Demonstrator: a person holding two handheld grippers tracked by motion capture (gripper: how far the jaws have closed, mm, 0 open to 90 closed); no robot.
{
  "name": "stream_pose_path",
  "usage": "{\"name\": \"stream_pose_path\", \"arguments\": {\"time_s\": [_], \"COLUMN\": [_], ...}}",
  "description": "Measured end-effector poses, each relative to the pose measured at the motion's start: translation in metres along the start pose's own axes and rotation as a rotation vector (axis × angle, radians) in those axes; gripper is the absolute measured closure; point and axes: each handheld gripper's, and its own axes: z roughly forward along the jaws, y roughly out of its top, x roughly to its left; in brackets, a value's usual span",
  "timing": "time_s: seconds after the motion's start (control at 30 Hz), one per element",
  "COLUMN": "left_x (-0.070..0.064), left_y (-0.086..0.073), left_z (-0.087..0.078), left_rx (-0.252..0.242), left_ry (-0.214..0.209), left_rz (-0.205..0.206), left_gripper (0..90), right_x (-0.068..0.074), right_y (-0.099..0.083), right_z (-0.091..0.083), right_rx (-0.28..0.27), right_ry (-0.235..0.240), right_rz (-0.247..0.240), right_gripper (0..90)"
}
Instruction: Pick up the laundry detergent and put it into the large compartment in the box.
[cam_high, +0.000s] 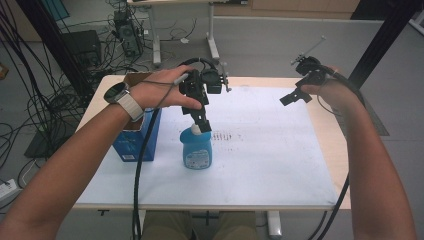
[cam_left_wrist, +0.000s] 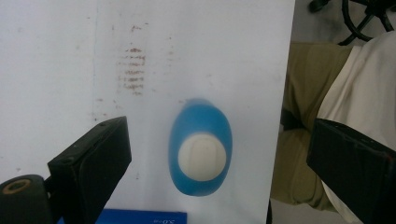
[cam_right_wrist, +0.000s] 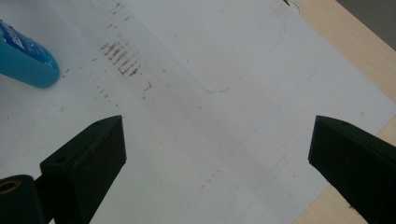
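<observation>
A blue bottle (cam_high: 196, 149) with a white cap (cam_high: 196, 129) stands upright on the white sheet near the table's middle. My left gripper (cam_high: 202, 121) hangs right above its cap, pointing straight down. In the left gripper view the bottle (cam_left_wrist: 201, 149) sits below and between the two wide-apart jaws of the left gripper (cam_left_wrist: 224, 163), untouched. My right gripper (cam_high: 295, 96) is held up over the back right of the sheet, open and empty. The bottle's base (cam_right_wrist: 25, 56) shows at the upper left of the right gripper view, far from the right gripper (cam_right_wrist: 219, 163).
A blue carton (cam_high: 136, 140) stands left of the bottle, under the left forearm. The white sheet (cam_high: 270, 150) covers most of the wooden table (cam_high: 332, 145), with rusty smudges (cam_high: 227, 135) near its middle. Cables and equipment lie on the floor behind.
</observation>
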Motion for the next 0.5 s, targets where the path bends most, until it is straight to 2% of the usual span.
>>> {"name": "stream_pose_path", "arguments": {"time_s": [0.17, 0.23, 0.37, 0.5], "left_x": [0.001, 0.001, 0.001, 0.001], "left_y": [-0.002, -0.003, -0.003, -0.004], "left_z": [0.007, 0.012, 0.017, 0.021], "left_rx": [0.026, 0.036, 0.030, 0.040], "left_ry": [-0.020, -0.015, -0.007, -0.021], "left_rz": [-0.007, -0.006, -0.003, -0.004], "left_gripper": [6.8, 6.8, 6.8, 6.8], "right_x": [0.000, 0.000, 0.001, 0.001], "right_y": [0.000, 0.000, 0.000, 0.001], "right_z": [0.000, 0.000, 0.001, 0.001], "right_rx": [0.001, 0.000, 0.000, 0.002], "right_ry": [0.001, 0.000, 0.002, 0.005], "right_rz": [0.000, -0.002, -0.002, -0.006], "right_gripper": [4.1, 4.1, 4.1, 4.2]}}
